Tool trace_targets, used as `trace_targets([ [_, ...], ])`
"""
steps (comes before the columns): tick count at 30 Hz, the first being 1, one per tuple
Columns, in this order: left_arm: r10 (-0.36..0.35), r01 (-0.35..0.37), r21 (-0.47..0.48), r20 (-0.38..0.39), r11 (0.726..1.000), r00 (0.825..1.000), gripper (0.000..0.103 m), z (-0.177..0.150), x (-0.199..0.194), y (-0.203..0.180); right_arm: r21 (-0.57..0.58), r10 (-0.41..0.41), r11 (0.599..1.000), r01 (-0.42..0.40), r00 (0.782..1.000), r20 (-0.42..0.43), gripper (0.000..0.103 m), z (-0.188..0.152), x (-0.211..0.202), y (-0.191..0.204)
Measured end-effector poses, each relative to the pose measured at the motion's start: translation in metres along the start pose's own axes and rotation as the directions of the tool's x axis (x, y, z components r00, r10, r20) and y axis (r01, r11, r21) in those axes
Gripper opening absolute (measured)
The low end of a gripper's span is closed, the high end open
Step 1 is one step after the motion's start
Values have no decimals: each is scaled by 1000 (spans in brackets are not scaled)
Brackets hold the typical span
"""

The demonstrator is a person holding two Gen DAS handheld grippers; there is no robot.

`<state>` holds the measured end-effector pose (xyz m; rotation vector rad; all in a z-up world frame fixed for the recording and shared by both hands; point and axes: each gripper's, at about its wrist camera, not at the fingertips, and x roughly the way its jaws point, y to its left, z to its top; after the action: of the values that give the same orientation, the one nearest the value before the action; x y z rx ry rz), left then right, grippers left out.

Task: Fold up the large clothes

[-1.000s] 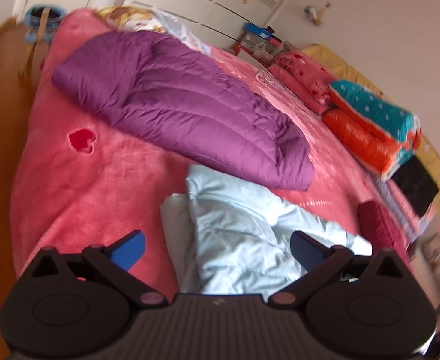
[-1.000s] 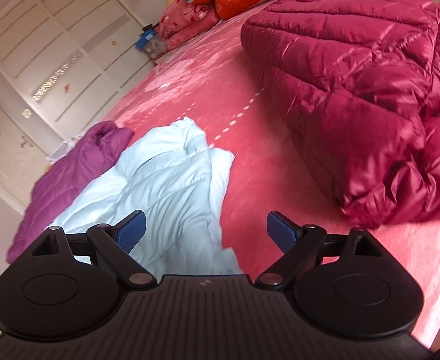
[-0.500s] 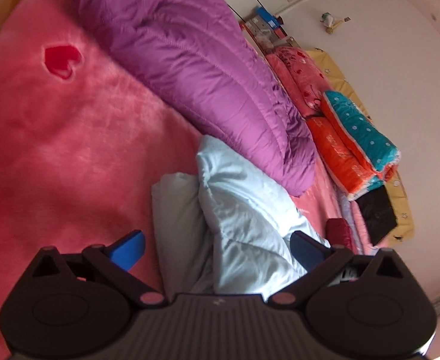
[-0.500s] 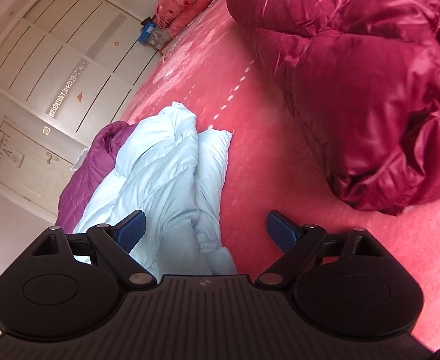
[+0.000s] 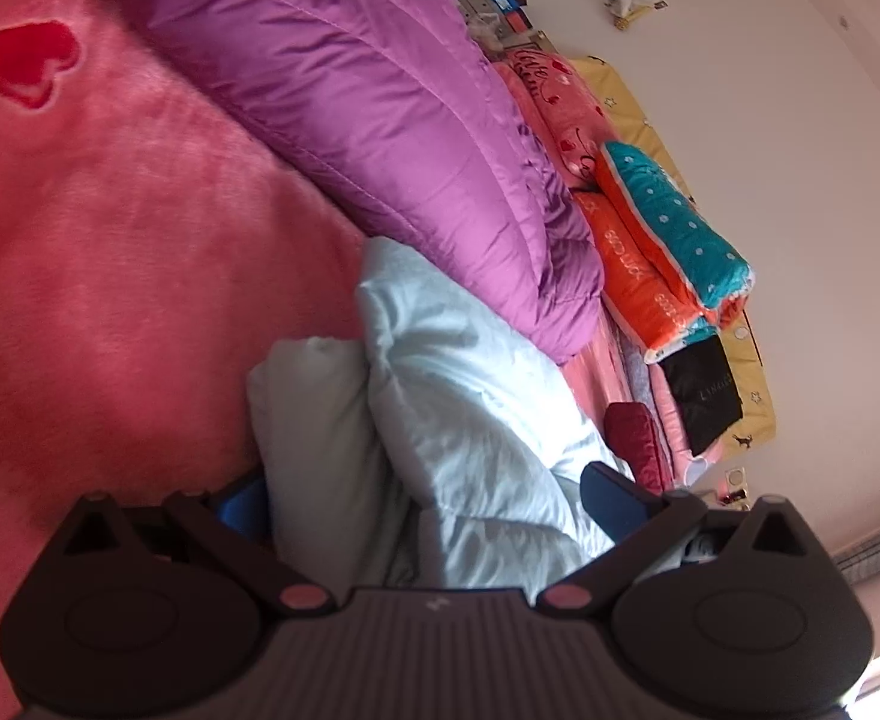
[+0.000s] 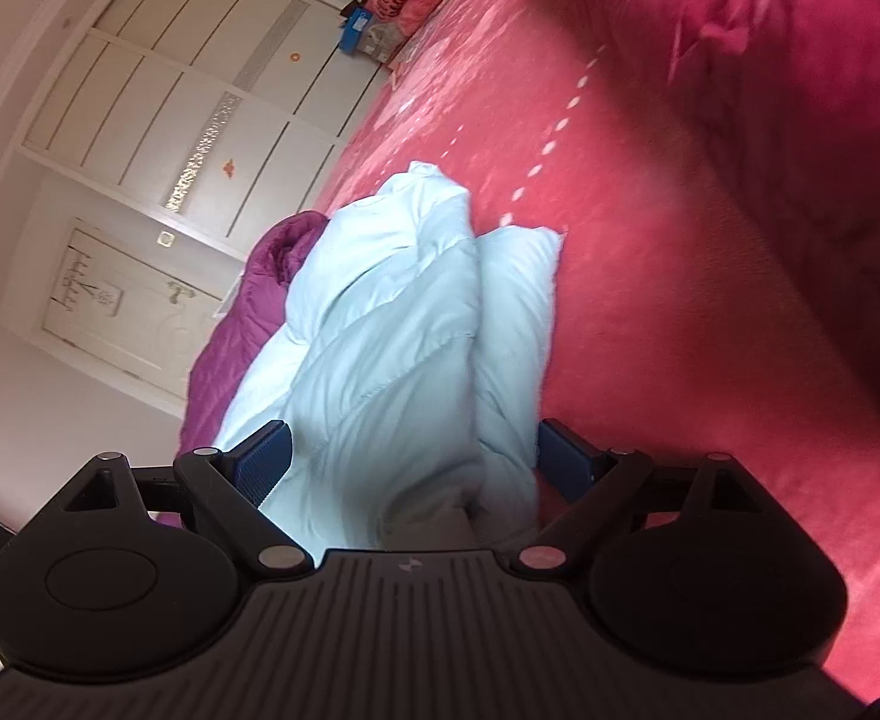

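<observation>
Both my left hand-held gripper point(image 5: 428, 501) and right hand-held gripper point(image 6: 410, 462) gape wide around the pale-blue down jacket point(image 6: 380, 324); next, I'd pinch its near edge.

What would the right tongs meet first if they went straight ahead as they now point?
Most likely the pale blue jacket: its bunched end already sits between the open right tongs, though actual contact is unclear.

Orange and teal folded quilts point(image 5: 667, 246) sit stacked against the wall, with white wardrobe doors point(image 6: 200, 102) opposite.
</observation>
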<state>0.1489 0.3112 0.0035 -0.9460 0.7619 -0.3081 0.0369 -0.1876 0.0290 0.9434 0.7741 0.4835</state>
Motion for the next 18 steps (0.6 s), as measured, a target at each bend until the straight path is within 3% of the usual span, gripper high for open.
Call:
trace_targets([
  [14, 2, 9, 124, -85, 992, 996, 102, -4, 28, -19, -16, 80, 997, -81, 995, -59, 103, -1, 20, 18],
  [18, 29, -12, 173, -99, 985, 995, 102, -7, 34, -25, -90, 14, 996, -21, 998, -69, 103, -5, 27, 26],
])
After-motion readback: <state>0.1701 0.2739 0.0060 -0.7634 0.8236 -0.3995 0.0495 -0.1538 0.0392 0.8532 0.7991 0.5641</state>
